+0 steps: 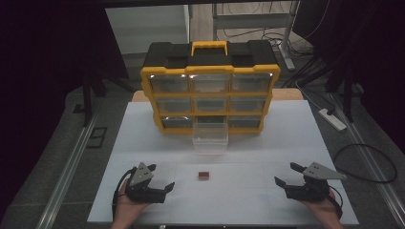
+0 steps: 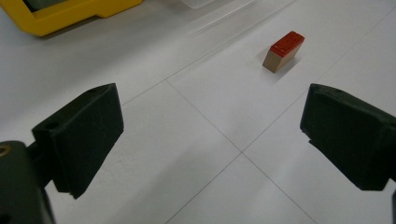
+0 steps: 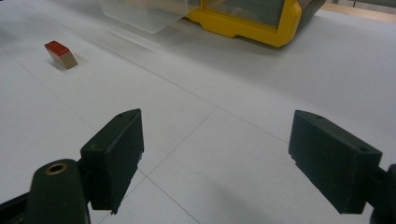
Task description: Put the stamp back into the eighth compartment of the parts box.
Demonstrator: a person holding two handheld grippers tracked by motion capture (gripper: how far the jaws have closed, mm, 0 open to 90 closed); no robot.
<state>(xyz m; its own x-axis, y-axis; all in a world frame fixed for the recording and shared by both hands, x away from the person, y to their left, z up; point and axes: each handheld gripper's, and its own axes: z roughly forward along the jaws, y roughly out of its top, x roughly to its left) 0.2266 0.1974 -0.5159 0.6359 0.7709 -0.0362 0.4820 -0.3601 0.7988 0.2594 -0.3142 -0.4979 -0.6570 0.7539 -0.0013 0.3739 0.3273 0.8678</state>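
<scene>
From above, the small red block [image 1: 204,175] lies on the white desk [image 1: 267,143], between the left gripper [image 1: 160,178] and right gripper [image 1: 286,174], near the open drawer [image 1: 210,138] of the yellow organizer [image 1: 210,90]. In the left gripper view its fingers [image 2: 81,135] are spread, the block far right. In the right gripper view its fingers [image 3: 112,156] are spread, the block far left.

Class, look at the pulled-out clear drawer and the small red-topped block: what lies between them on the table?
Nothing: between the clear drawer and the red-topped block there is bare white table, as the high view shows.
</scene>
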